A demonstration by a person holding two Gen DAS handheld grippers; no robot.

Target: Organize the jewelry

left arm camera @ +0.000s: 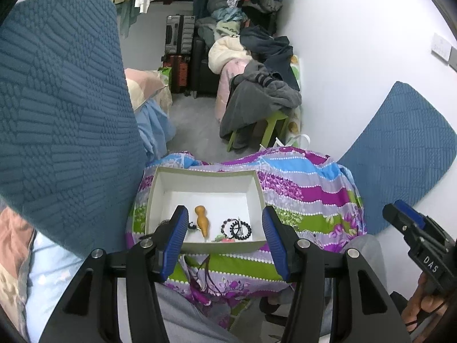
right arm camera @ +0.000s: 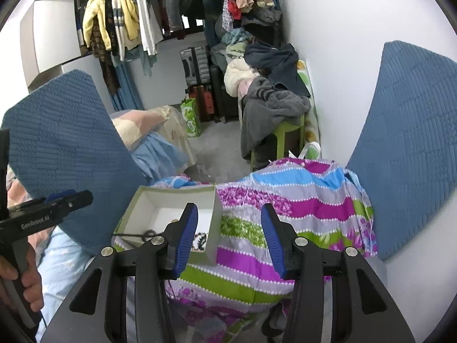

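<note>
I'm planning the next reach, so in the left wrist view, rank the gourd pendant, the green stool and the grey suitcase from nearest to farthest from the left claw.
1. Gourd pendant: in the white box, just ahead of the left claw, between its fingers.
2. Green stool: on the floor beyond the patterned cloth, to the right.
3. Grey suitcase: far back, under the hanging clothes.

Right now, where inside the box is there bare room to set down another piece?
The white box floor is bare along its far wall and far right corner. The near edge is crowded: gourd pendant, black bead bracelets and small pieces by the front wall.
</note>
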